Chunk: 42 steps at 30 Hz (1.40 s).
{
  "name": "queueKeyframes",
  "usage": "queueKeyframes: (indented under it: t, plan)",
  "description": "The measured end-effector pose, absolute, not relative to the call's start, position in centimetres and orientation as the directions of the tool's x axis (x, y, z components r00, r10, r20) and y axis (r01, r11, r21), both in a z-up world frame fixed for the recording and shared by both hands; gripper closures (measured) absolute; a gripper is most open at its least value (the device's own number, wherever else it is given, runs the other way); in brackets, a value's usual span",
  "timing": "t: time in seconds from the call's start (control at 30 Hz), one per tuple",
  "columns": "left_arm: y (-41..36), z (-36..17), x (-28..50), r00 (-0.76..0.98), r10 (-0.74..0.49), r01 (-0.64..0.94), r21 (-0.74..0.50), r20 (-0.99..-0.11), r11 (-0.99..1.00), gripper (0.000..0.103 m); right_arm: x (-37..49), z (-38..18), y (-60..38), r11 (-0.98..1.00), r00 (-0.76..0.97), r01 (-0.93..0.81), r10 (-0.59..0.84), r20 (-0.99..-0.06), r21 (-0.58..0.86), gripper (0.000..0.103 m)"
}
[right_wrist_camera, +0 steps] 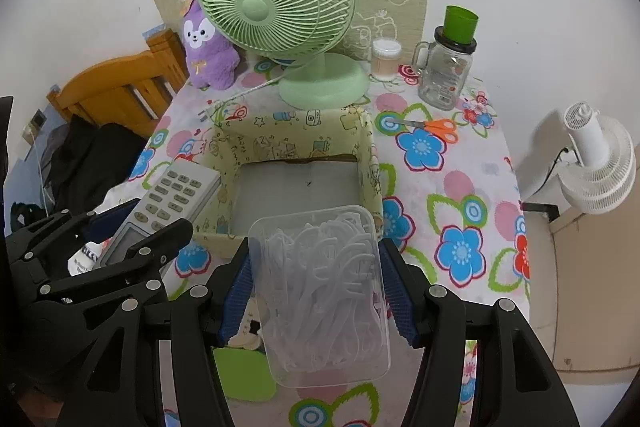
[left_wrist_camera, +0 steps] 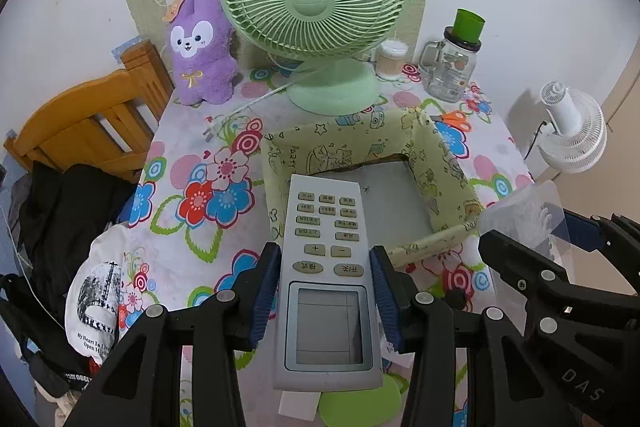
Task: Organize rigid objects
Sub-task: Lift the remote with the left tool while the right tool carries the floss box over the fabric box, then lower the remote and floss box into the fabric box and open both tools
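**Both grippers loaded above the open box**

Your left gripper clamps a pale grey air-conditioner remote by its long edges: hard, smooth plastic, rubbery oblong keys, a grey display window nearest the camera. Its far end overhangs the box's near wall. Your right gripper is closed on a clear rectangular plastic case of white floss picks, thin-walled, with rounded corners and glossy sides, held just short of the box's near rim.

The cardboard box, wrapped in cream cartoon-print paper, stands open at 12 o'clock from both grippers on the glossy floral tablecloth. Beyond it stand the ribbed mint-green desk fan and, at 11 o'clock, a fuzzy purple plush.

Only the right wrist view shows the orange-handled scissors fully, at 1 o'clock beside the box. Only the left view shows the remote's display.
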State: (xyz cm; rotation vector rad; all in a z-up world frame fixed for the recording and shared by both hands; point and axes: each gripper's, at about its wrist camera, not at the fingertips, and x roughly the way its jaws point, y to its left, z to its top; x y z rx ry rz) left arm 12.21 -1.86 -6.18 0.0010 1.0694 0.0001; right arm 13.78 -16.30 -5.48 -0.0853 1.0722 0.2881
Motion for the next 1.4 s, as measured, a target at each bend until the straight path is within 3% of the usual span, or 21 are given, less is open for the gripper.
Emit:
queueKeyframes:
  t: [1.4]
  plan:
    - [-1.8, -13.4, 19.6, 0.347, 0.01, 0.02, 0.018, -0.938, 1.0, 0.056, 23.3, -13.1, -14.3, 0.936, 0.324, -0.339, 0.216, -0.921, 0.101, 0.04]
